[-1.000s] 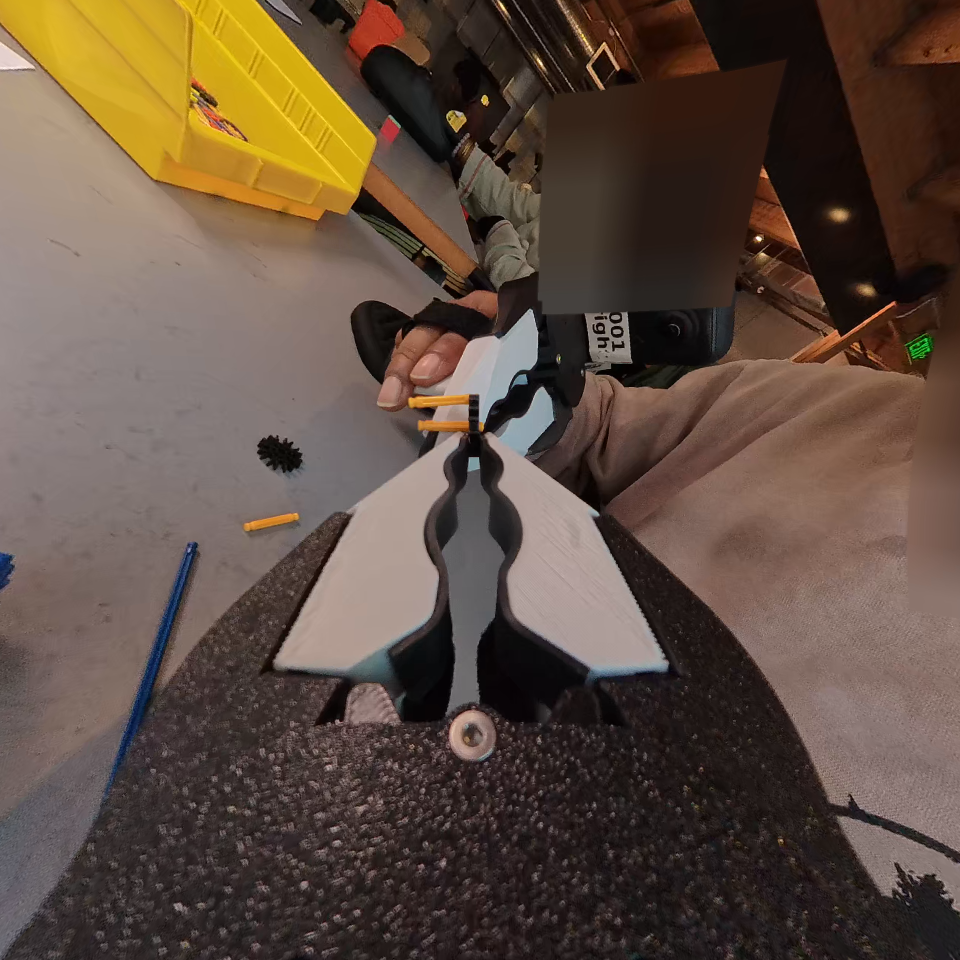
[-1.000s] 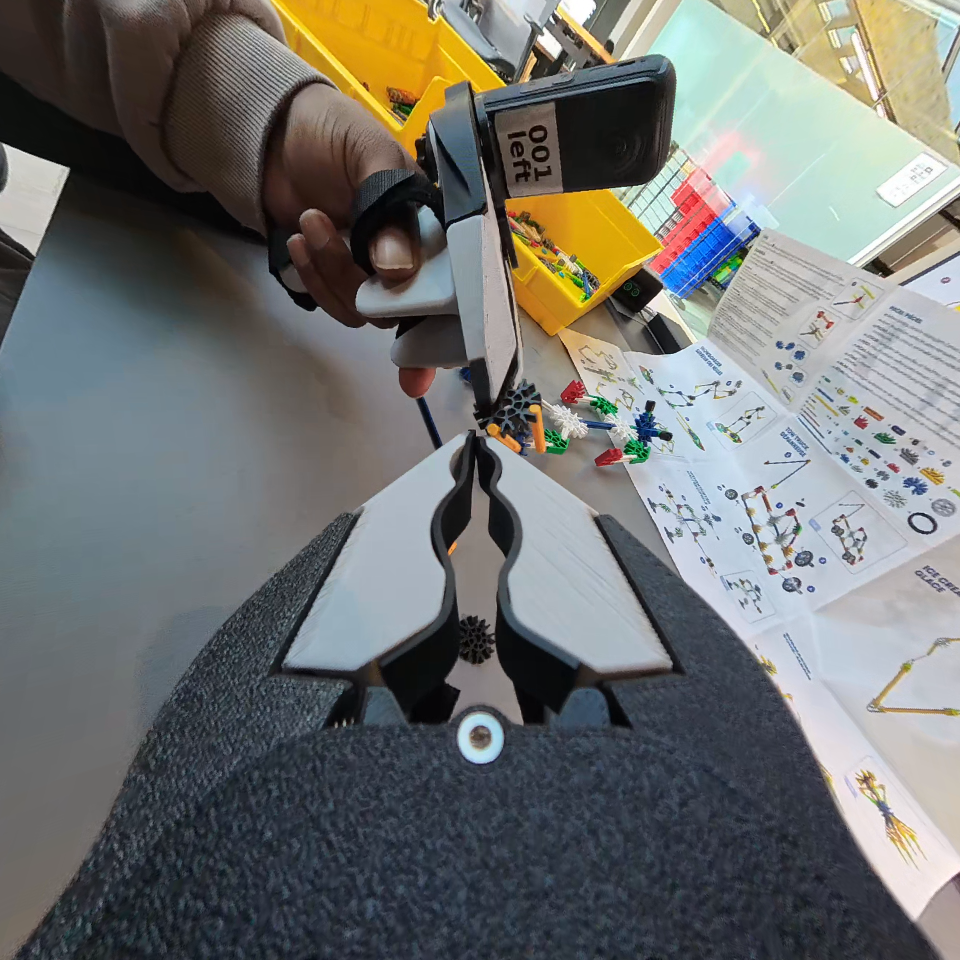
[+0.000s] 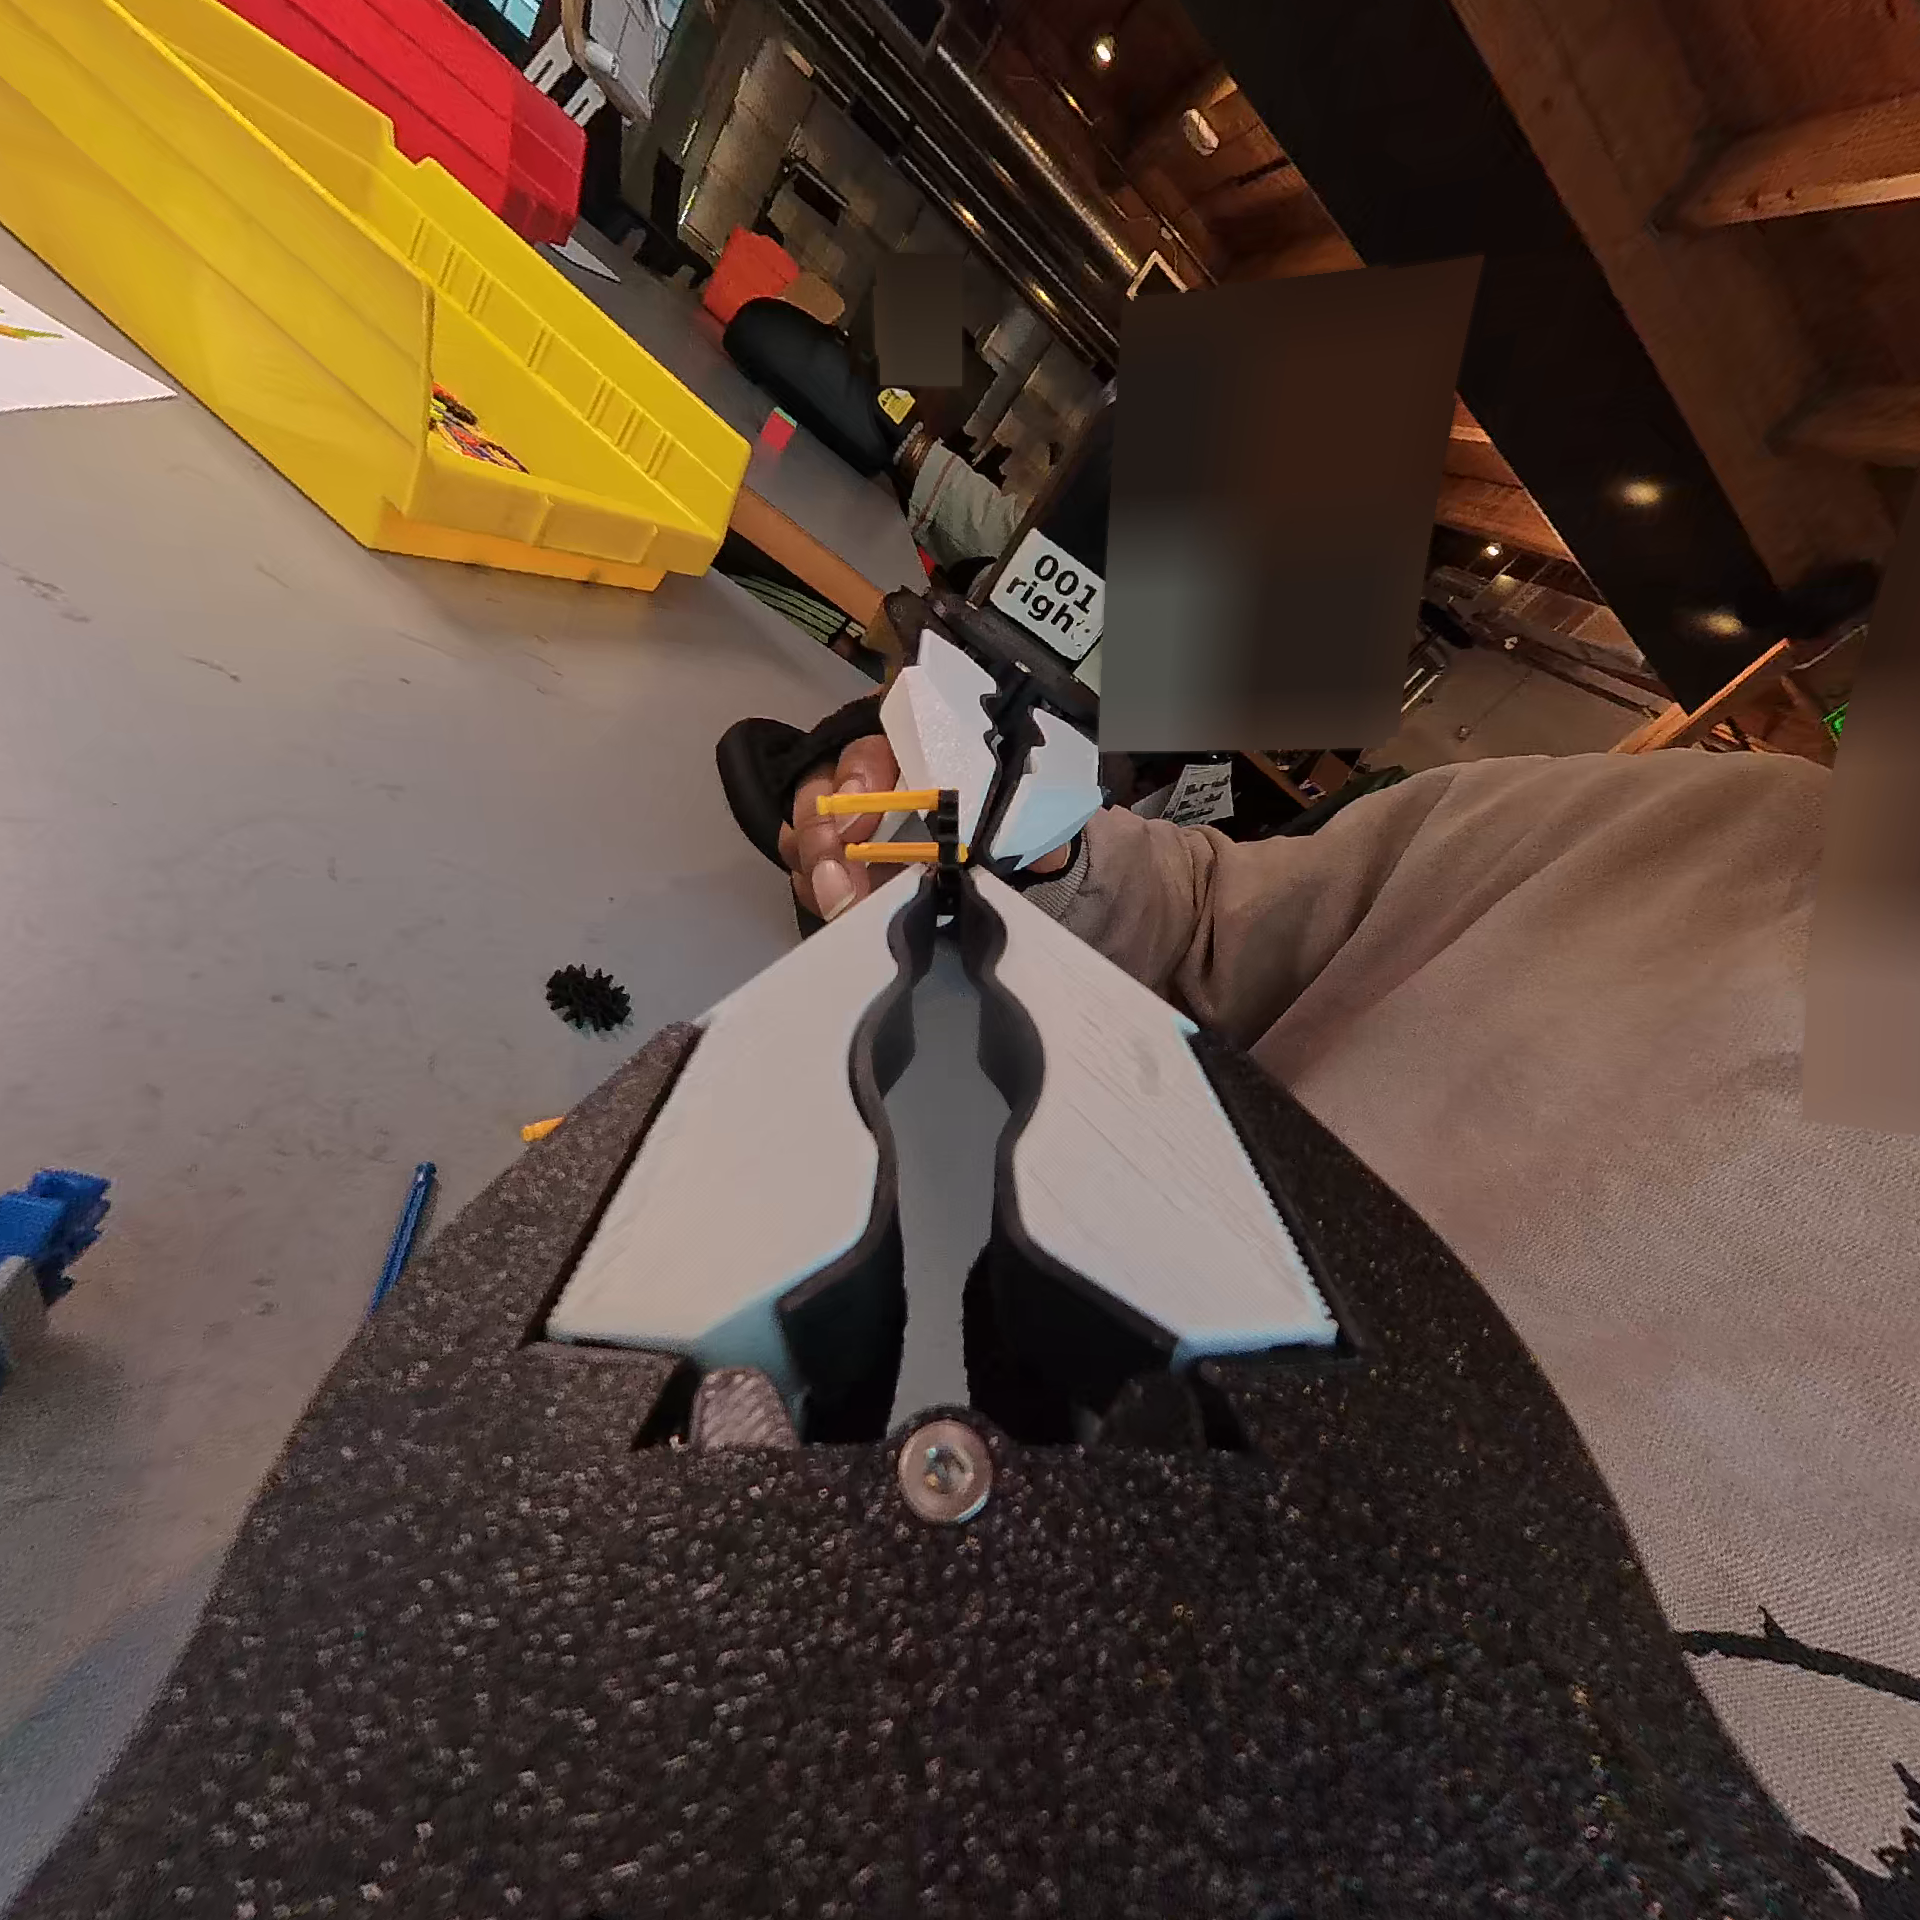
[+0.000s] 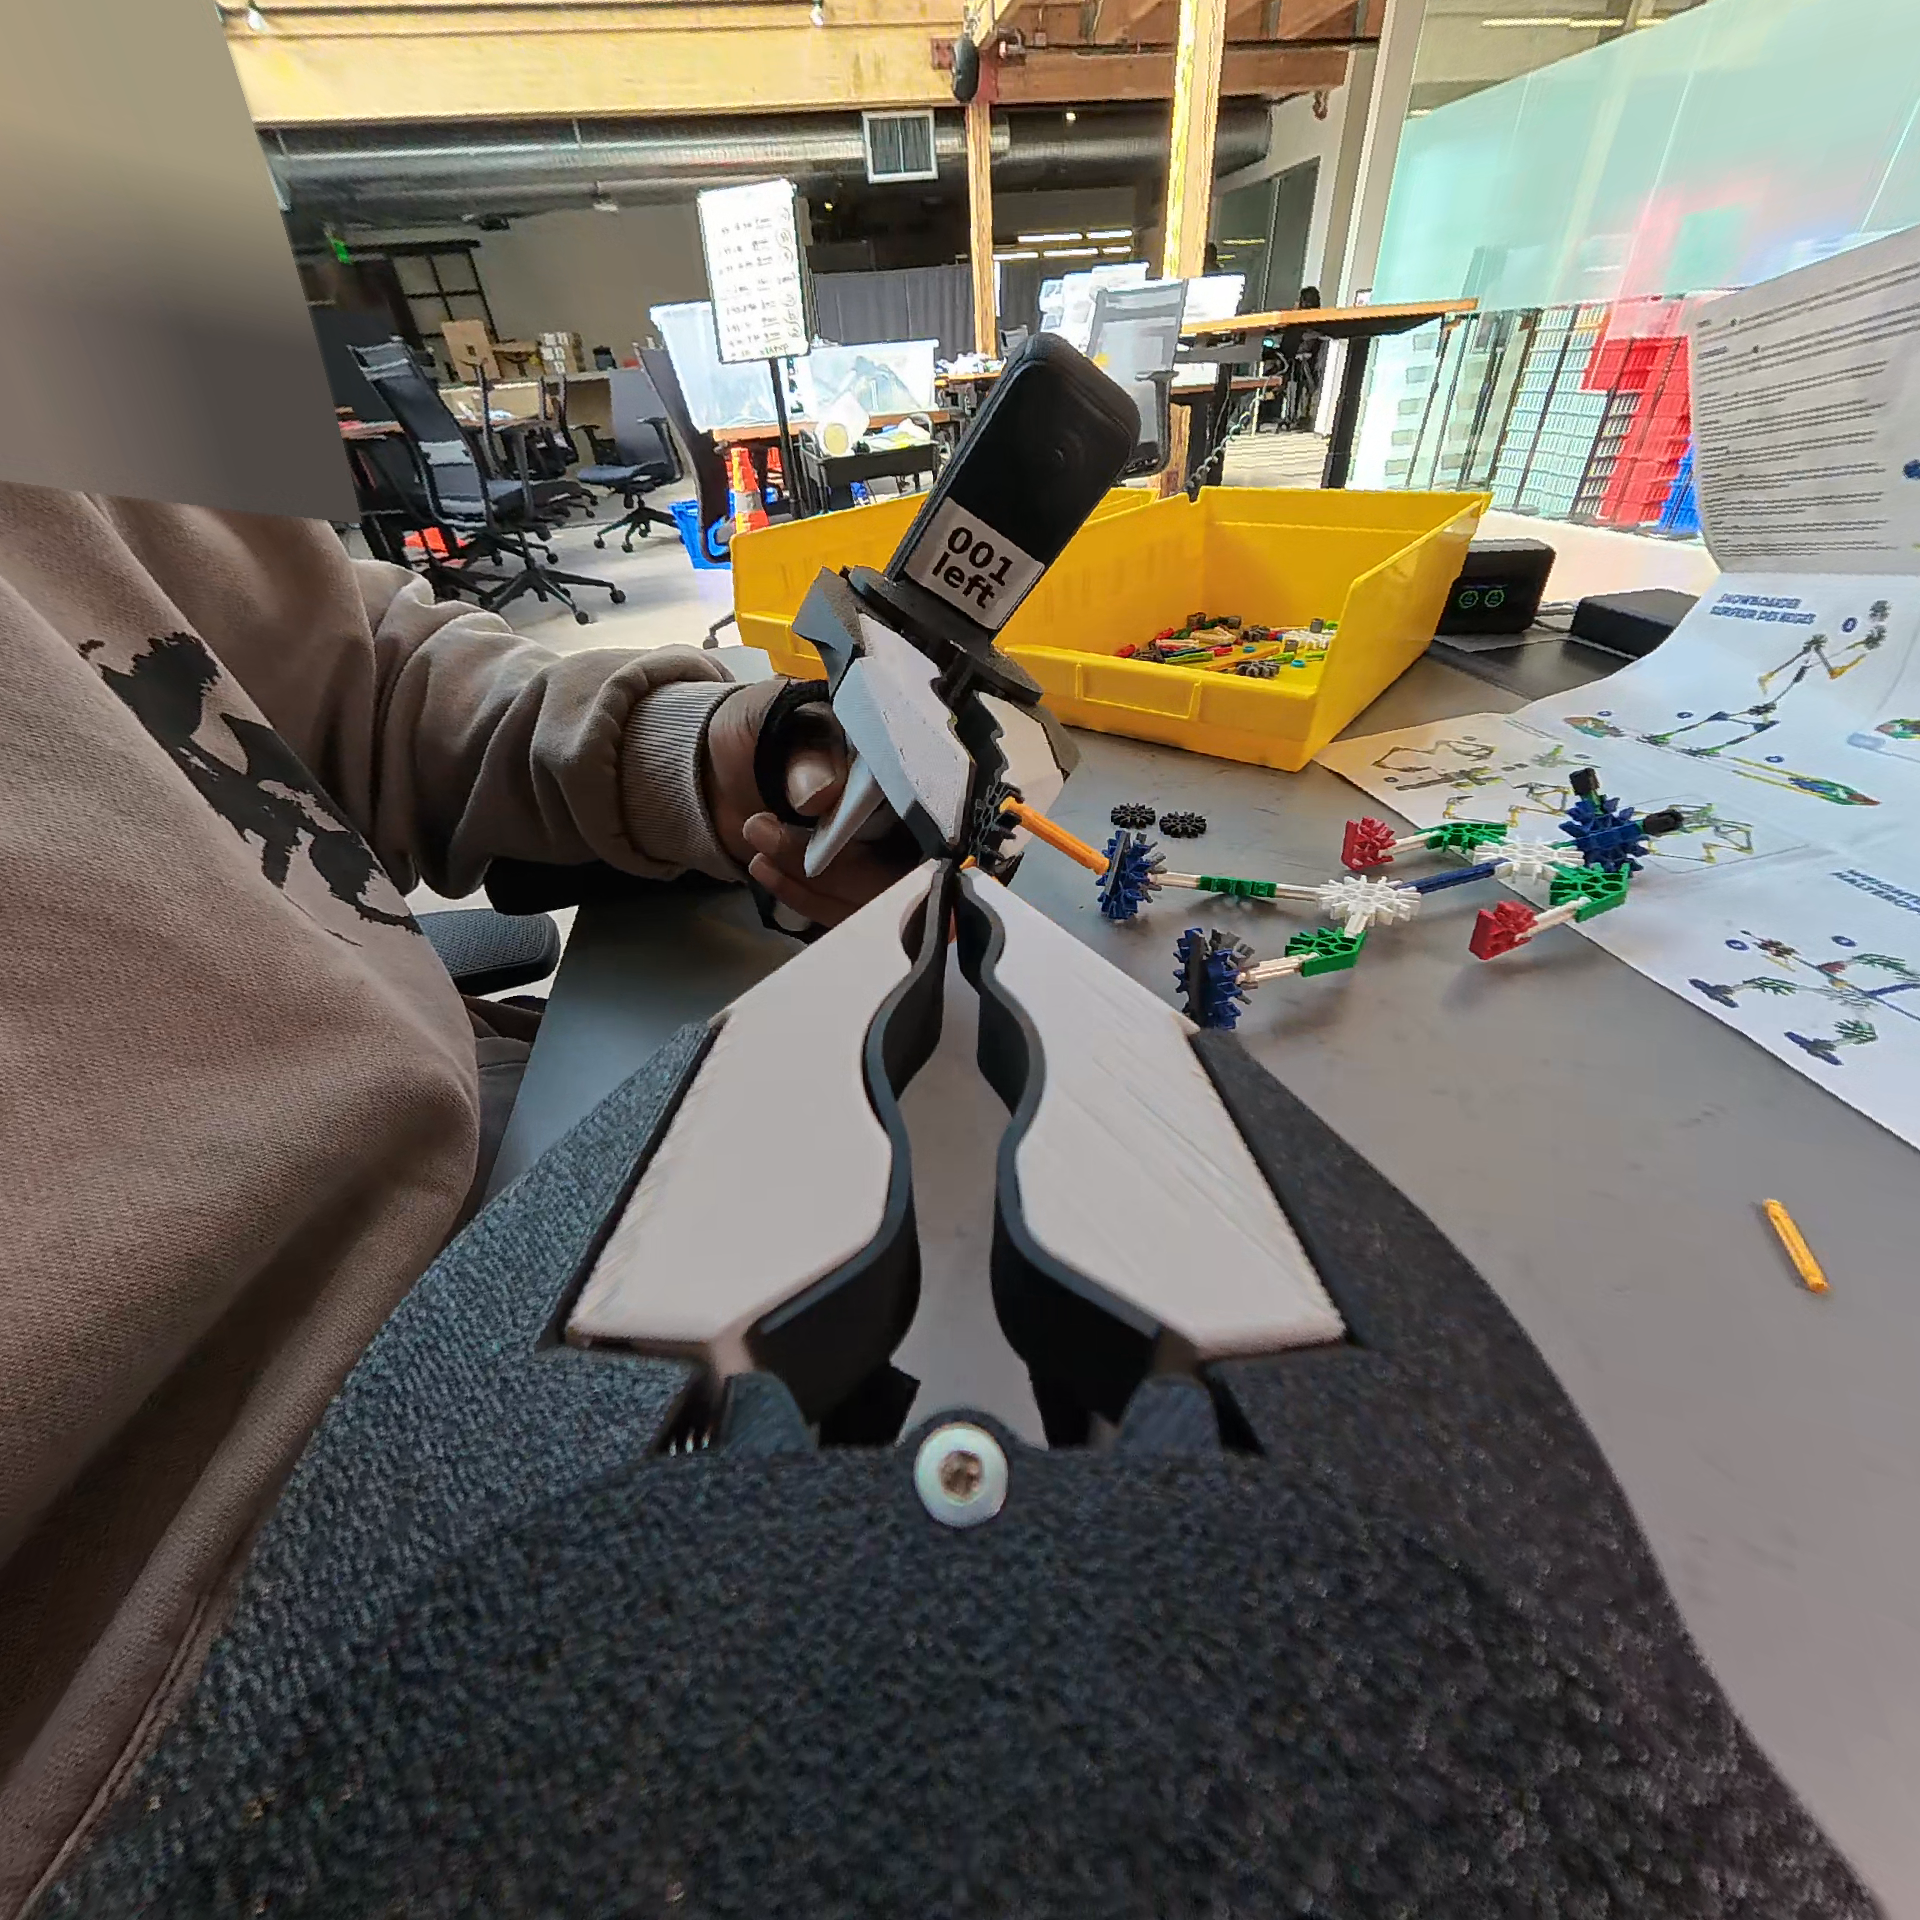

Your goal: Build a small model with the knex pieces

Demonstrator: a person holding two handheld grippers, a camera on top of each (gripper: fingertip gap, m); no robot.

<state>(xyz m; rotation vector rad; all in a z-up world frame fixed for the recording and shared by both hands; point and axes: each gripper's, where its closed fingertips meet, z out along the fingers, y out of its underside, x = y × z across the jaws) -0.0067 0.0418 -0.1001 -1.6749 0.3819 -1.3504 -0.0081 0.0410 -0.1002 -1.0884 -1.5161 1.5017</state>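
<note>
My left gripper (image 3: 945,883) is shut on a small black spiked connector (image 3: 945,826). Two yellow rods (image 3: 878,802) stick out of it to the left. My right gripper (image 4: 951,883) meets it tip to tip and is shut on the end of a yellow rod (image 4: 966,860), which is mostly hidden by its fingers. In the right wrist view, the left gripper (image 4: 971,831) holds the black connector (image 4: 992,816) above the table, with a yellow rod (image 4: 1060,840) pointing right. In the left wrist view, the right gripper (image 3: 982,847) sits just behind the connector.
A chain of blue, green, white and red connectors (image 4: 1371,899) lies on the grey table (image 4: 1455,1195) beside instruction sheets (image 4: 1766,852). Nearby are a loose yellow rod (image 4: 1795,1259), black gears (image 4: 1158,821), a yellow bin (image 4: 1247,717), a black gear (image 3: 589,997) and a blue rod (image 3: 400,1236).
Both grippers have turned and risen together, still joined at the connector. The right view has swung up from the table to the room. Both stay shut.
</note>
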